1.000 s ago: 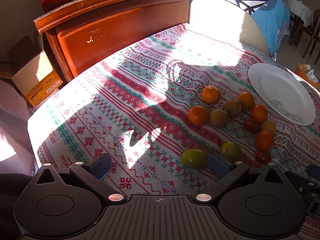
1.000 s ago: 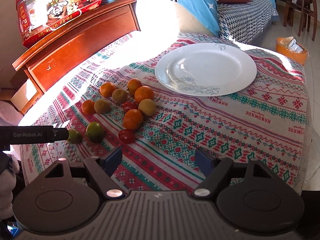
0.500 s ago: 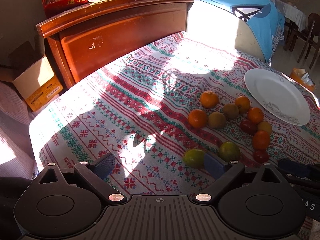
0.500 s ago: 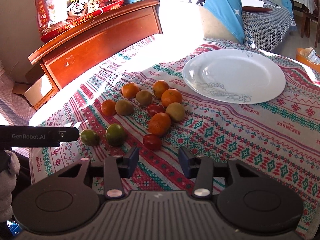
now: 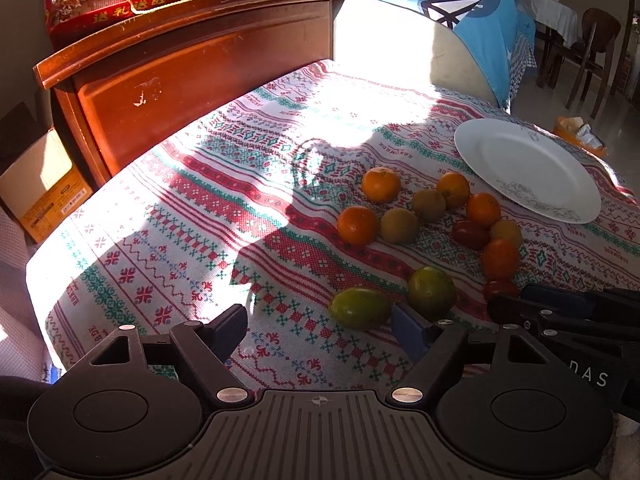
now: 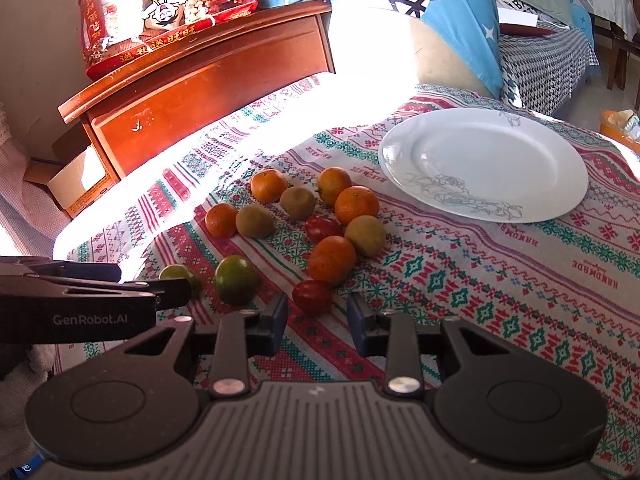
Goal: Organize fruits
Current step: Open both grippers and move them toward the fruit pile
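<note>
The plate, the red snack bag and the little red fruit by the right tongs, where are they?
plate (image 6: 486, 160), right wrist view, bare centre.
red snack bag (image 6: 160, 12), right wrist view, printed front.
little red fruit (image 6: 312, 297), right wrist view, top skin.

A home, prob living/dining rm: patterned tablecloth (image 6: 480, 280), wooden cabinet (image 6: 208, 92), dining chair (image 5: 596, 48), snack gift bag (image 6: 160, 8)

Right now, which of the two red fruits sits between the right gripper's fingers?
The near red fruit, in front of the right gripper. The other red fruit lies farther back among the oranges and kiwis.
</note>
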